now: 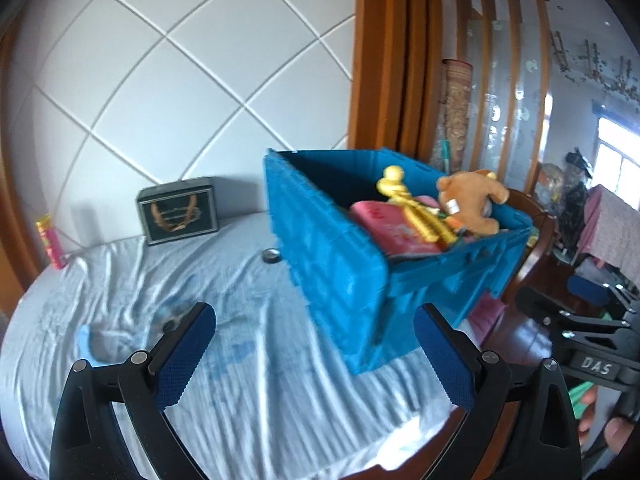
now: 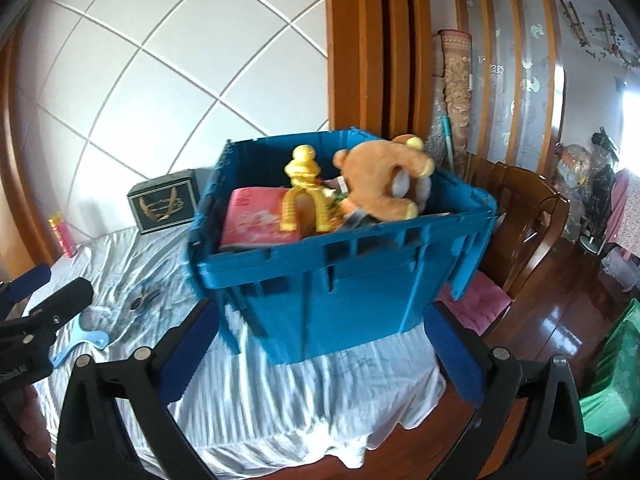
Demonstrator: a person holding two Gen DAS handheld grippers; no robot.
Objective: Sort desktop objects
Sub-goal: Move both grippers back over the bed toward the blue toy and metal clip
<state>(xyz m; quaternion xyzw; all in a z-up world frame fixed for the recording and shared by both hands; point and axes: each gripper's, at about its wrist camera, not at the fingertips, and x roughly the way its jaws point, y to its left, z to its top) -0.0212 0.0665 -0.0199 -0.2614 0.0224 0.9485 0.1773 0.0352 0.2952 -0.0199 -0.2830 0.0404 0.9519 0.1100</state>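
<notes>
Blue crate [image 2: 340,264] sits on the cloth-covered table [image 2: 280,392], at its right edge. Inside the crate: brown plush bear [image 2: 384,184], yellow toy [image 2: 304,192], pink book [image 2: 256,220]. Left of crate: pliers [image 2: 144,300], light-blue tool [image 2: 80,344]. Left gripper [image 1: 316,360] jaws spread, empty. Right gripper [image 2: 320,356] likewise, just short of the crate.
</notes>
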